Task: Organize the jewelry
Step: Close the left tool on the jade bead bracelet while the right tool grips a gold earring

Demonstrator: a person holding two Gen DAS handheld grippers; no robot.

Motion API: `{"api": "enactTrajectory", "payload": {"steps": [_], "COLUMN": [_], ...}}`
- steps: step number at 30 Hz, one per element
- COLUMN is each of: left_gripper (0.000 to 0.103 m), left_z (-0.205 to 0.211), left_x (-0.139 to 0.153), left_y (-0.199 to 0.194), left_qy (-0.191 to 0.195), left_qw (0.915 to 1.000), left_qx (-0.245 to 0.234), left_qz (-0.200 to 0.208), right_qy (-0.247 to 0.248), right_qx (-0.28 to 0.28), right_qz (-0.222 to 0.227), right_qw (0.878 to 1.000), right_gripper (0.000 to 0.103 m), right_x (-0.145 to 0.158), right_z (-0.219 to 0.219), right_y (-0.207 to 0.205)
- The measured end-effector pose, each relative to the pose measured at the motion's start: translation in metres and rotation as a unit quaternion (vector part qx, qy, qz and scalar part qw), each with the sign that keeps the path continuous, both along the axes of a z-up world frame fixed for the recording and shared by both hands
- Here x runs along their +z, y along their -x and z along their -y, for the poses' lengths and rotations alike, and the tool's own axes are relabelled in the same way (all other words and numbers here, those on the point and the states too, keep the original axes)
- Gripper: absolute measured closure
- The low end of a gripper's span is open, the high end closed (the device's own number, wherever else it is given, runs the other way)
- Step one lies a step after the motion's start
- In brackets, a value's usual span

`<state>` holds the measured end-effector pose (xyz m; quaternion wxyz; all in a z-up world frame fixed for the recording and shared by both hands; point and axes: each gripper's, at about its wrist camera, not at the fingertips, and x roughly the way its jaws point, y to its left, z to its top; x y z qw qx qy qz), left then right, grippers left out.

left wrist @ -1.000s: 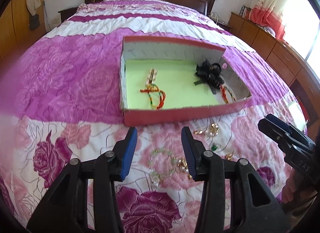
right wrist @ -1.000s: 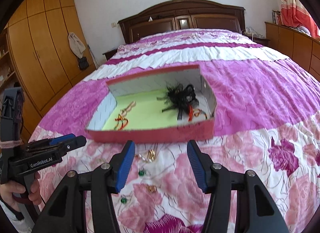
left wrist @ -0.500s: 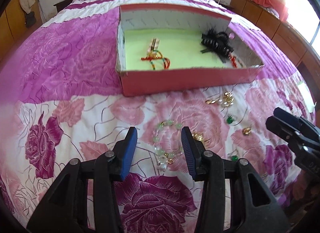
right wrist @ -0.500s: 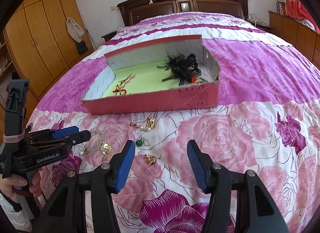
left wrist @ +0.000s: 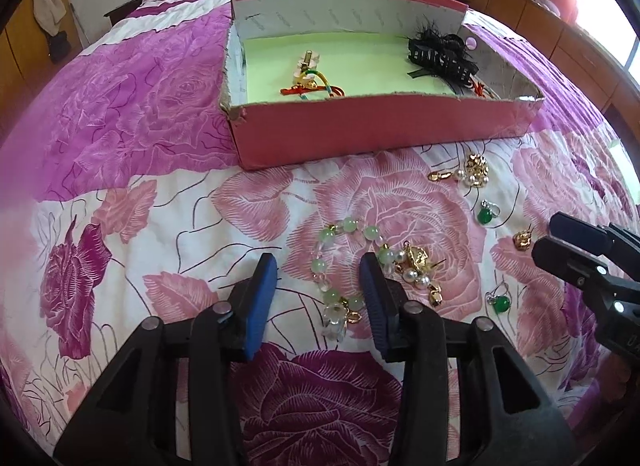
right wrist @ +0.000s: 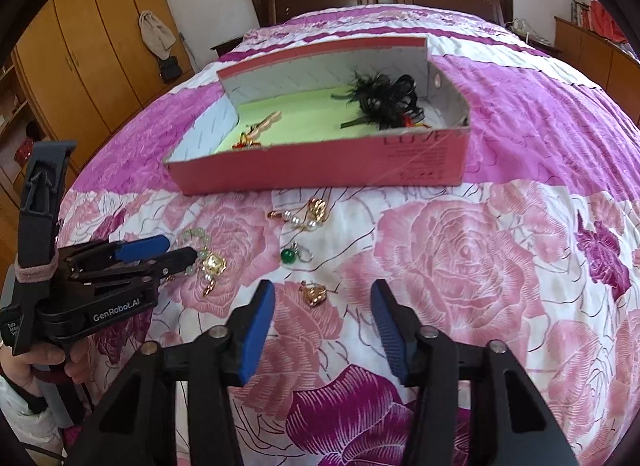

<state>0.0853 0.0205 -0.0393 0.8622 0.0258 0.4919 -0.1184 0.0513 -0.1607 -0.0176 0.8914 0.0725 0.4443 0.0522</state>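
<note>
Green bead bracelet [left wrist: 340, 266] on bedspread [left wrist: 160, 225], between closing left tool [left wrist: 318, 270] jaws

Bright daylight floods in from a window [left wrist: 624, 25] at the right, blowing out that corner. The bed [left wrist: 120, 145] is evenly lit, shadows soft. Fisheye bending curves the edges, with dark vignetted corners; focus stays sharp centrally.

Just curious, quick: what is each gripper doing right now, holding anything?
Left gripper: open, closing around the green bead bracelet, not gripping.
Right gripper: open, closing, holding nothing; gold earring lies between its fingers.
</note>
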Motion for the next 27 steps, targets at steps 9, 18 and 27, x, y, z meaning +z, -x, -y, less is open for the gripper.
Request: {"api": "enactTrajectory", "payload": {"steps": [9, 18, 27], "left_gripper": [0.071, 0.095, 0.101], "left_z": [-0.005, -0.005, -0.007], "left_x": [-0.008, -0.002, 0.015], "left_y": [-0.005, 0.000, 0.013], "left_qy": [0.013, 0.018, 0.044], "left_qw": [0.9998, 0.9998, 0.9990], "left_qx": [0.001, 0.002, 0.002], "left_qz": [-0.013, -0.003, 0.009], "right_qy": [-0.005, -0.020, -0.033], "right_qx": [0.008, 0.003, -0.001], "right_qz": [-0.021, -0.019, -0.006], "right_qw": [1.000, 1.000, 0.999], "right_gripper": [0.071, 0.086, 0.086], "right_x": [-0.015, -0.020, -0.015], "right_z": [-0.005, -0.001, 0.006], "right_y": [-0.005, -0.008, -0.001]}}
